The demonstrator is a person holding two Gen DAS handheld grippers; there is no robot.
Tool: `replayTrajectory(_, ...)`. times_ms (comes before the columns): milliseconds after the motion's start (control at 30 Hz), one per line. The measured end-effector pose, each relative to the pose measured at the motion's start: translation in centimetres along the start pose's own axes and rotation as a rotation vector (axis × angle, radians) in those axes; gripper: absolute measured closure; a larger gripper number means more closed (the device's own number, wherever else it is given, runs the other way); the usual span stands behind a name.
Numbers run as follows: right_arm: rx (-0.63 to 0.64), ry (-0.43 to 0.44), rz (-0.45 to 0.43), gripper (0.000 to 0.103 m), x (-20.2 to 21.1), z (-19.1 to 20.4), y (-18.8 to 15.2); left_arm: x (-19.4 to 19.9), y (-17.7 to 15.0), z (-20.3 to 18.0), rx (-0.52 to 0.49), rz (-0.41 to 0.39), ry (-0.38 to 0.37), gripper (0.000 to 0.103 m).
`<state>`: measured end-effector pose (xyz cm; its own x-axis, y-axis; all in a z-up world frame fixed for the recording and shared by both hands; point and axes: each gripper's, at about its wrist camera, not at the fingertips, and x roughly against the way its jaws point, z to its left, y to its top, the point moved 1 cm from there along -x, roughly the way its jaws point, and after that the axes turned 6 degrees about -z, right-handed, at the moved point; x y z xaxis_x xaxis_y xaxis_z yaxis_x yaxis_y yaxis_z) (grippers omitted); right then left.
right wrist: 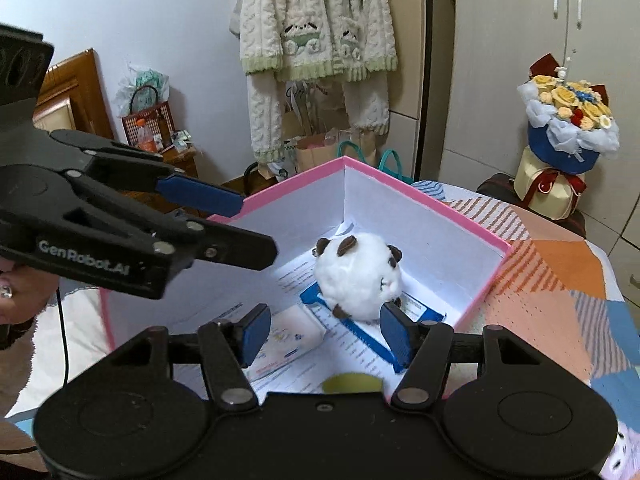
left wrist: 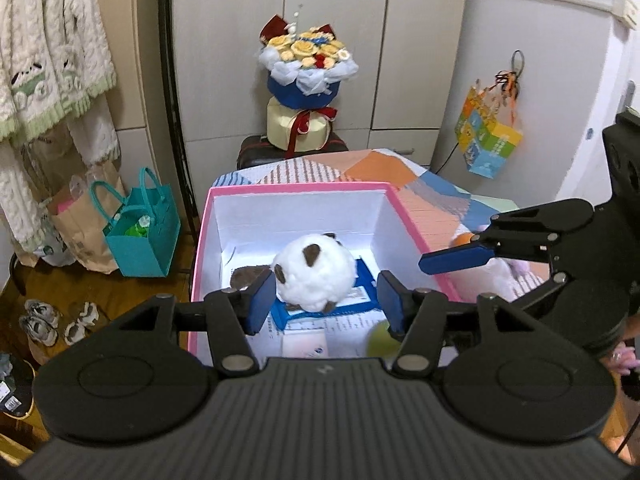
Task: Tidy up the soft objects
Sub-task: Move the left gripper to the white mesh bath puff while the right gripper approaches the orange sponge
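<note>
White plush toy (left wrist: 314, 274) in pink box (left wrist: 296, 189), underside hidden

A patchwork-quilted bed (left wrist: 400, 176) carries the pink-rimmed box (left wrist: 296, 189), seemingly directly.

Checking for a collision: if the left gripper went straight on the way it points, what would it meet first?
Probably the white plush ball lying in the pink box; the left gripper has open jaws framing it, though depth is unclear.
</note>
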<state>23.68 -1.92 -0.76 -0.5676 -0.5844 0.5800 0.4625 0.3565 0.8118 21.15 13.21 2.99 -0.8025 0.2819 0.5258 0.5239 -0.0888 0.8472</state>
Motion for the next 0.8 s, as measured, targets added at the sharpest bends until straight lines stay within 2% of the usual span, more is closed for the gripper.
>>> replayTrajectory(500,0.005,-0.03,-0.077,0.037,8.7,1.9,-2.0,7.2,-1.6,-4.3,-0.075,-0.038,-0.046,0.042)
replayTrajectory(800,0.006,-0.075,-0.123,0.035,13.6,2.2,-5.3,9.8,-3.2,-7.5,-0.135,-0.01,-0.118,0.039)
